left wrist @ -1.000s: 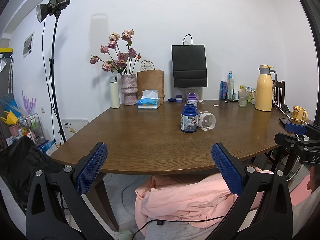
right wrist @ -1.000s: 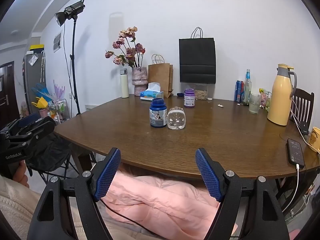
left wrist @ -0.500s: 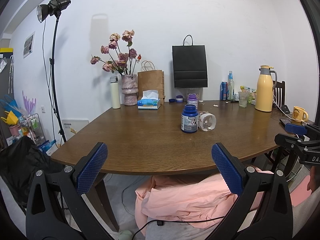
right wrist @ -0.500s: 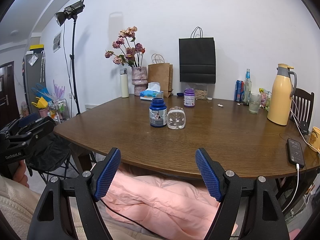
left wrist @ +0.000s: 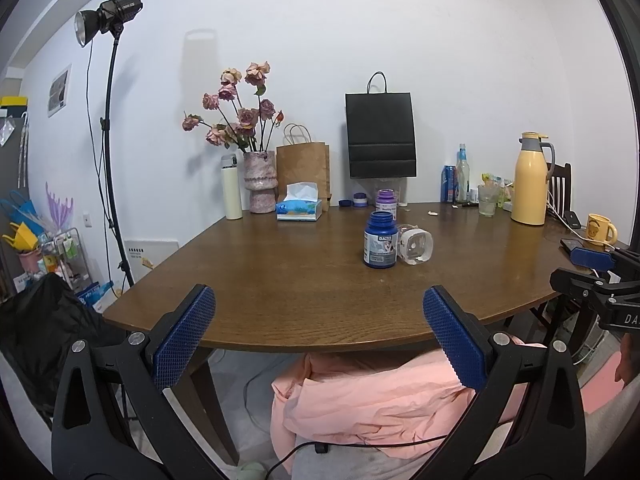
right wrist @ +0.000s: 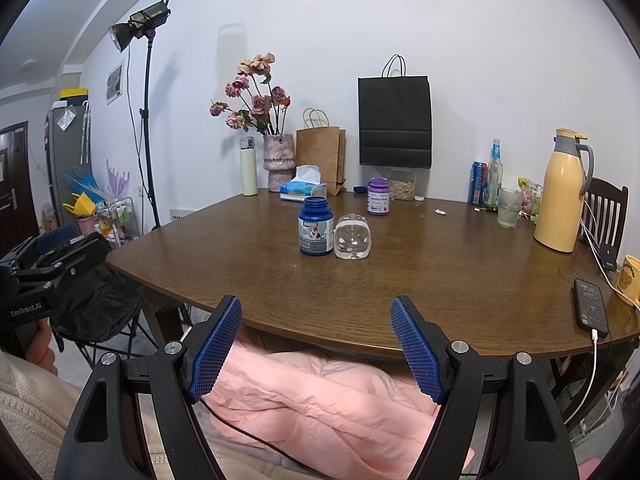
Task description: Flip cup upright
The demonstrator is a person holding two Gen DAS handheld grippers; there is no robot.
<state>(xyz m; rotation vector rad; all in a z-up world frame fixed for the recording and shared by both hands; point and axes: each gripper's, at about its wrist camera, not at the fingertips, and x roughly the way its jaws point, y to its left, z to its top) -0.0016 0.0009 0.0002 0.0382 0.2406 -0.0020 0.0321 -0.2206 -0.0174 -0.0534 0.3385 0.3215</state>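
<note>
A clear plastic cup (left wrist: pixel 416 245) lies on its side on the brown table (left wrist: pixel 280 272), touching or just right of a blue bottle (left wrist: pixel 380 240). It also shows in the right wrist view (right wrist: pixel 353 237), beside the same blue bottle (right wrist: pixel 316 232). My left gripper (left wrist: pixel 316 332) is open and empty, held before the table's near edge, well short of the cup. My right gripper (right wrist: pixel 316 344) is open and empty, also before the near edge. The right gripper also shows at the left wrist view's right edge (left wrist: pixel 600 276).
A purple jar (right wrist: pixel 378 197), tissue box (right wrist: pixel 303 188), flower vase (right wrist: pixel 279 162), paper bags, a yellow thermos (right wrist: pixel 562 196), a glass (right wrist: pixel 508 208) and cans stand at the back. A phone (right wrist: pixel 591 306) and yellow mug (right wrist: pixel 630 280) lie at the right edge. A pink cloth lies below.
</note>
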